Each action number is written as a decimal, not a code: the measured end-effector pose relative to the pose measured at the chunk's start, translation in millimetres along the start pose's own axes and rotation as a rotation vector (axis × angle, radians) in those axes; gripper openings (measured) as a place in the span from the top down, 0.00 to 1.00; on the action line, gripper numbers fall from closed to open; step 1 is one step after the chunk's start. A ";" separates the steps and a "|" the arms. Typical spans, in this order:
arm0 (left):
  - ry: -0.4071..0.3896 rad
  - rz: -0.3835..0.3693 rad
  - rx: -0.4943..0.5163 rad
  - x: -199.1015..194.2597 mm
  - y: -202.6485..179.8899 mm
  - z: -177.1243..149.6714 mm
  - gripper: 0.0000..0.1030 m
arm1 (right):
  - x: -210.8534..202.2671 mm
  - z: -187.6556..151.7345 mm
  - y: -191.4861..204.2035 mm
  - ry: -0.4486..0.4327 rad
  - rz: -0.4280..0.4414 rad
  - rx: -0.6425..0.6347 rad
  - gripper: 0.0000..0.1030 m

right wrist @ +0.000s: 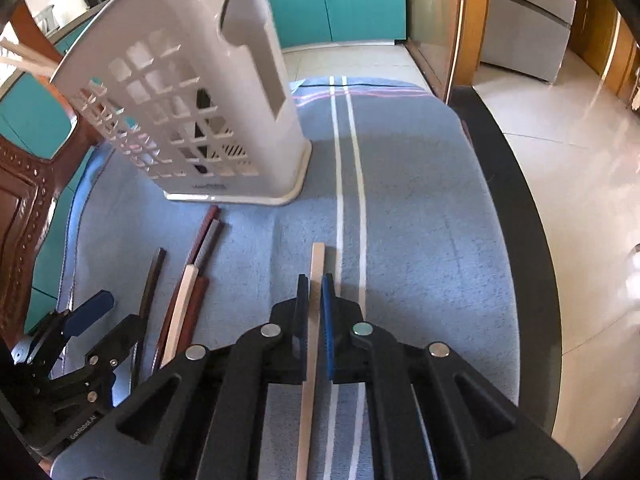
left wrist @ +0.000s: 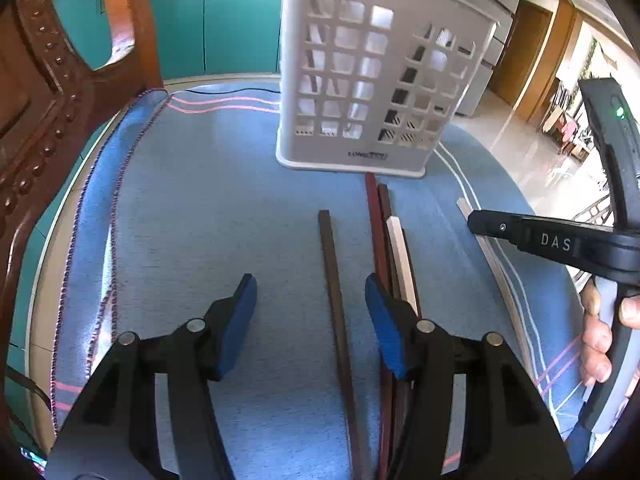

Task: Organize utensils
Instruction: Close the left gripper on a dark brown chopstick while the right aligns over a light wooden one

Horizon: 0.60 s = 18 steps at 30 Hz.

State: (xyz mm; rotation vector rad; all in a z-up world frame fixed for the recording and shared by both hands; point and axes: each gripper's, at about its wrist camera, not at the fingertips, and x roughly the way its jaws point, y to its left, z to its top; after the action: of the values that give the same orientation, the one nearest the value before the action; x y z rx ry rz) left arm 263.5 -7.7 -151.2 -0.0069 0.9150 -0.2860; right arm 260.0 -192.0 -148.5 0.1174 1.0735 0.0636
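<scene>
The pale, square-sectioned wooden chopstick (right wrist: 316,292) was the utensil in hand: it lay on the blue terry towel (right wrist: 420,240) in front of the grey perforated plastic utensil holder (right wrist: 224,120), a little to the right of its base, alongside the towel's white stripes. We had the right gripper (right wrist: 315,304) with its blue-padded fingers drawn in tight against either side of that stick, so we judged it gripped or a hair from it; whether the stick was already off the cloth we could not tell.

The left gripper (left wrist: 310,320) stood wide apart and held nothing. A single dark brown chopstick (left wrist: 336,300) lay between its fingers, untouched, directly in front of the holder. Beside it, a bundle of reddish-brown chopsticks with one cream one (left wrist: 390,256) ran up until its far tips nearly touched the holder's base.

To do this step well, we thought the grip should sit squarely on the stick's flat sides so it would not roll or pivot. The stick would have to be raised well clear of the holder's tall rim and tipped towards upright before lowering. We reckoned the light holder might slide on the towel if struck, and the idle left gripper could steady it.
</scene>
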 end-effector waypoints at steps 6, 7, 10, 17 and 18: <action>0.016 0.022 0.027 5.3 -8.0 -2.9 0.45 | 4.5 3.2 10.1 -0.010 -0.005 -0.022 0.91; 0.017 0.023 0.029 5.7 -8.6 -2.9 0.45 | 4.4 3.4 10.6 -0.010 -0.009 -0.025 0.91; 0.018 0.022 0.032 5.8 -8.9 -3.5 0.45 | 5.4 2.8 11.2 -0.009 -0.016 -0.025 0.91; 0.018 0.029 0.035 4.5 -4.7 -3.4 0.45 | 3.8 3.3 10.5 -0.022 -0.023 -0.014 0.76; 0.017 0.032 0.038 4.4 -5.1 -3.6 0.45 | 3.4 3.6 9.7 -0.021 -0.024 -0.013 0.76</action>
State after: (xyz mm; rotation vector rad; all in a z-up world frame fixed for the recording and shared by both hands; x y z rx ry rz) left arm 262.0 -13.3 -156.2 0.0452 0.9255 -0.2738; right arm 264.8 -182.2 -148.6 0.0933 1.0531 0.0479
